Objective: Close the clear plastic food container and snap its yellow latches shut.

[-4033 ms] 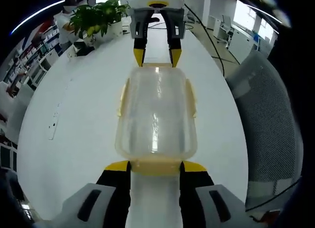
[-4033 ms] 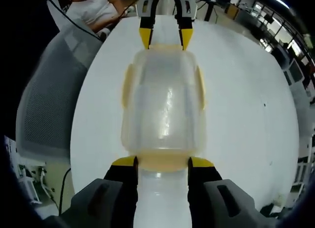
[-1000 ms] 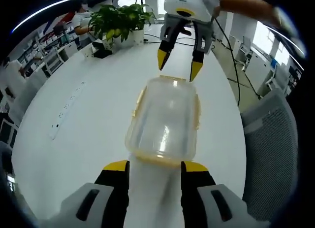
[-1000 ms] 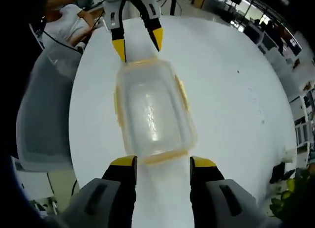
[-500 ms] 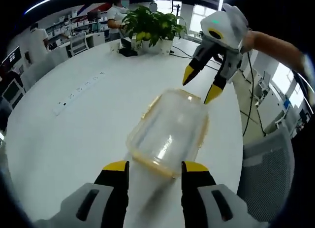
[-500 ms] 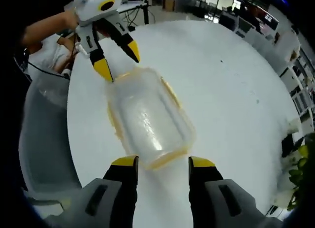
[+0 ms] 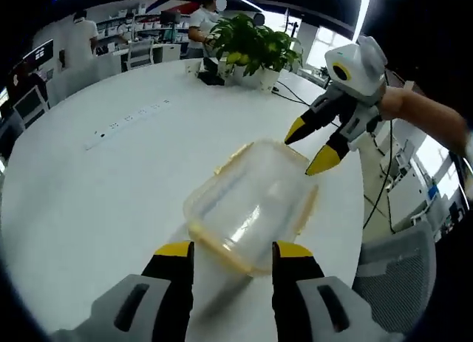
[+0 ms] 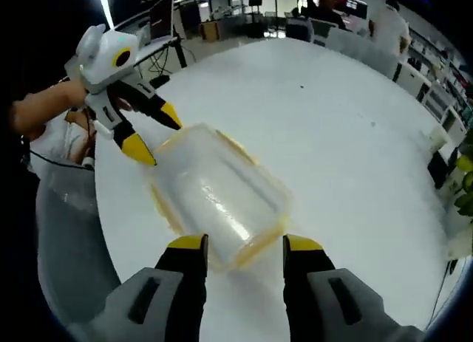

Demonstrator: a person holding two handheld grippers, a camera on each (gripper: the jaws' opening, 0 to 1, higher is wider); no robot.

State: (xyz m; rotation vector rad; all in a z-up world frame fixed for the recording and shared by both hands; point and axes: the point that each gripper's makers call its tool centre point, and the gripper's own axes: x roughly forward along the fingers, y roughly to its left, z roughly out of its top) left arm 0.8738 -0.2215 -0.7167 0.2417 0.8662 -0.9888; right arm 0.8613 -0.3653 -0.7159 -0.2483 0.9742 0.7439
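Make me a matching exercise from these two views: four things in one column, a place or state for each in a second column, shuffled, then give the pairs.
Things:
1. food container
2. potted plant
3. mesh chair
4. power strip

Places or states:
A. stands at the table's far edge in the left gripper view
B. lies flat on the white table, away from the container
C. sits between the two open grippers, lid on
D. stands off the table, beside its edge

Pairs: 1-C, 2-A, 3-D, 4-B
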